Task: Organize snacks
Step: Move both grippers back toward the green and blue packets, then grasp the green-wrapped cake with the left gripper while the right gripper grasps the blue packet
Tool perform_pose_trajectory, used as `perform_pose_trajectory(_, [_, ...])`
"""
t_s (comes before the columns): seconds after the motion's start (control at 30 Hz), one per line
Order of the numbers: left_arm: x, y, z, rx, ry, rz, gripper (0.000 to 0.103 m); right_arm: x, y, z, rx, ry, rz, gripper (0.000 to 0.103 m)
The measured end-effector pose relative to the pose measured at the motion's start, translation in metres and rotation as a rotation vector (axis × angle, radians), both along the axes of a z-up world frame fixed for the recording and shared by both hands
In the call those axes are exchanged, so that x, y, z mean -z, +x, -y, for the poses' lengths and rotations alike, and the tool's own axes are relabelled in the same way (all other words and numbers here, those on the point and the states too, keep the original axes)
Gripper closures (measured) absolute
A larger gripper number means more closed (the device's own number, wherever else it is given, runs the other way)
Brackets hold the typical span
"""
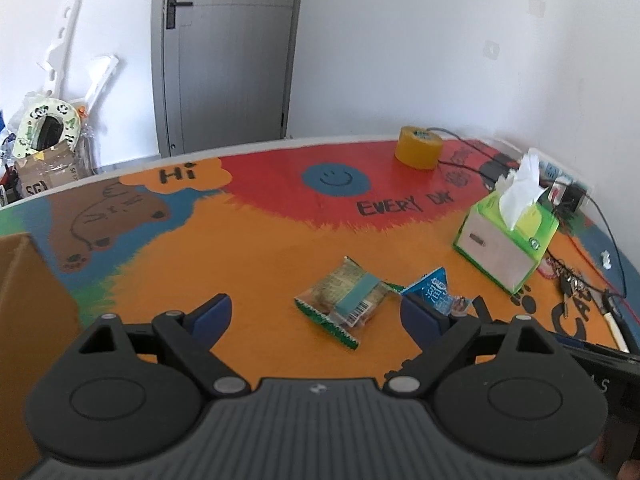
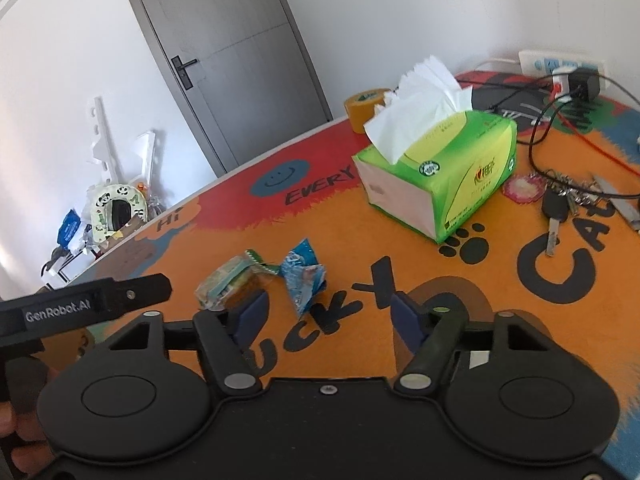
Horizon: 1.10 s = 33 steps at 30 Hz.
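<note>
Two snack packets lie side by side on the orange part of the painted counter (image 1: 260, 248): a clear packet with a green serrated edge (image 1: 344, 304) holding a brownish cake, and a crumpled blue packet (image 1: 434, 294) touching its right end. In the right wrist view the same pair shows as the clear packet (image 2: 228, 284) on the left and the blue packet (image 2: 304, 276) on the right. The left gripper (image 1: 316, 314) tilts down toward the counter, its blue fingers (image 1: 214, 318) spread wide and holding nothing; the clear packet lies ahead of the gap between them, and the right-hand finger overlaps the near edge of the blue packet, though contact cannot be told. The right gripper (image 2: 326, 314) also slants down, its fingers (image 2: 250, 316) about half apart and empty, over the black lettering, with both packets just beyond and left of its tips. Part of the other gripper's black body crosses the left edge of that view. A brown cardboard box (image 1: 28, 320) stands at the left edge of the counter; its inside is out of sight. To the right sits a green tissue box (image 2: 440, 176) with a white tissue standing out of its slot. Behind it are a roll of yellow tape (image 1: 418, 146), keys (image 2: 560, 200), cables and a power strip (image 2: 560, 64).
</note>
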<state>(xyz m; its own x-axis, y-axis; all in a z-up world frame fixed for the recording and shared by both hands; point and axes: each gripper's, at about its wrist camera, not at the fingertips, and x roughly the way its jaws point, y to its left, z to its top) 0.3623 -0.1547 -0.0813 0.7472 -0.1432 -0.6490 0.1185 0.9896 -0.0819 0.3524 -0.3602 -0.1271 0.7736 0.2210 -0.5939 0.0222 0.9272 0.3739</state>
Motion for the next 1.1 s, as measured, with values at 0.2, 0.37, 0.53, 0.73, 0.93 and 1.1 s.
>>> perform_pose_trajectory(0.2, [0.020,0.022,0.013,0.021,0.030,-0.025,0.013,0.008,0.014,0.002,-0.015,0.023,-0.007,0.041])
perform_pose_trajectory(0.37, [0.034,0.040,0.020,0.024,0.056,-0.029,0.014,0.009,0.021,0.001,-0.020,0.035,0.004,0.040])
perform_pose_trajectory(0.53, [0.047,0.052,0.023,0.036,0.055,-0.038,0.014,0.011,0.029,0.000,-0.029,0.051,0.006,0.040])
perform_pose_trajectory(0.73, [0.054,0.056,0.024,0.045,0.046,-0.029,0.039,0.011,0.038,-0.006,-0.038,0.051,0.010,0.040])
perform_pose_trajectory(0.93, [0.053,0.054,0.018,0.040,0.045,-0.011,0.056,0.013,0.048,-0.012,-0.038,0.042,0.006,0.040])
perform_pose_trajectory(1.1, [0.051,0.047,0.010,0.023,0.033,-0.020,0.056,0.016,0.055,-0.017,-0.048,0.026,0.002,0.040])
